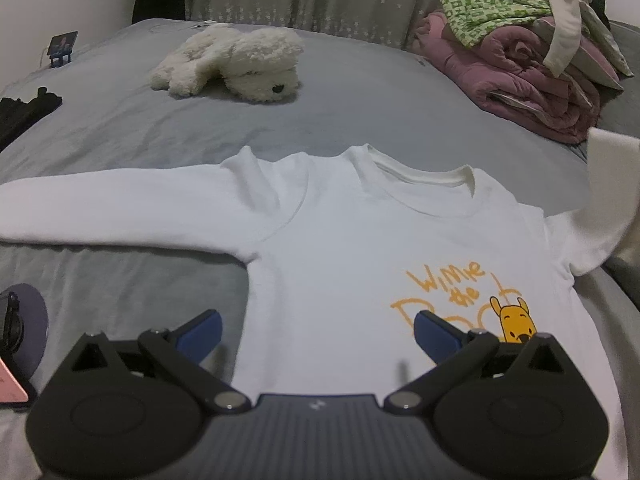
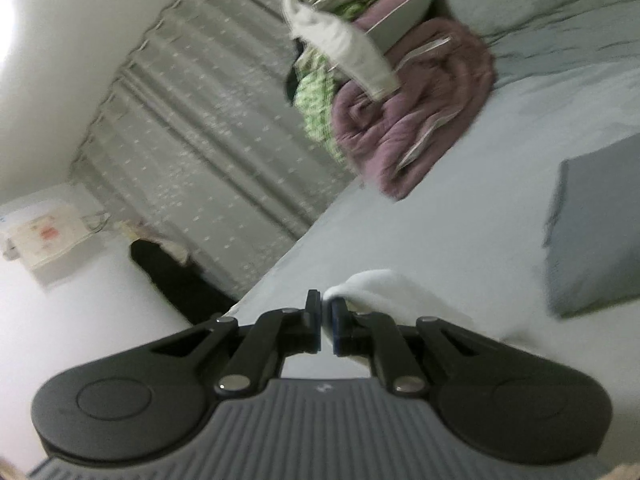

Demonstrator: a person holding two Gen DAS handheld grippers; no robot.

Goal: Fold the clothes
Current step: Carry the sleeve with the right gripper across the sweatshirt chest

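The left gripper (image 1: pixel 318 330) is hovering with its jaws standing wide, nothing between the blue pads (image 1: pixel 202 330), and the white sweatshirt (image 1: pixel 340 248) is lying flat on the grey bed (image 1: pixel 120 120) right beneath and ahead of them. The yellow bear print (image 1: pixel 516 322) is sitting just beside the right-hand pad, partly tucked behind it, with the orange lettering running above the pad. One sleeve (image 1: pixel 112 212) is stretching out ahead of the left-hand pad, well past it to the side. Beyond the jaws, past the collar, a white plush dog (image 1: pixel 240 62) is lying on the sheet, and far off to the right of the jaws a pile of clothes (image 1: pixel 532 52) is resting on a rolled pink blanket.

Over on the other side, the right gripper (image 2: pixel 325 318) is pinching almost fully closed — its jaws are narrowed on a white fold of the sweatshirt's other sleeve (image 2: pixel 380 292), which is bunching out to the right of the pads and draping away behind them. This view is tilting hard and blurring. Ahead of these jaws the pink blanket (image 2: pixel 420 120) and the clothes heap are showing up and to the right, with a grey folded item (image 2: pixel 596 232) further right — the curtain (image 2: pixel 208 120) is filling the space to the upper left.
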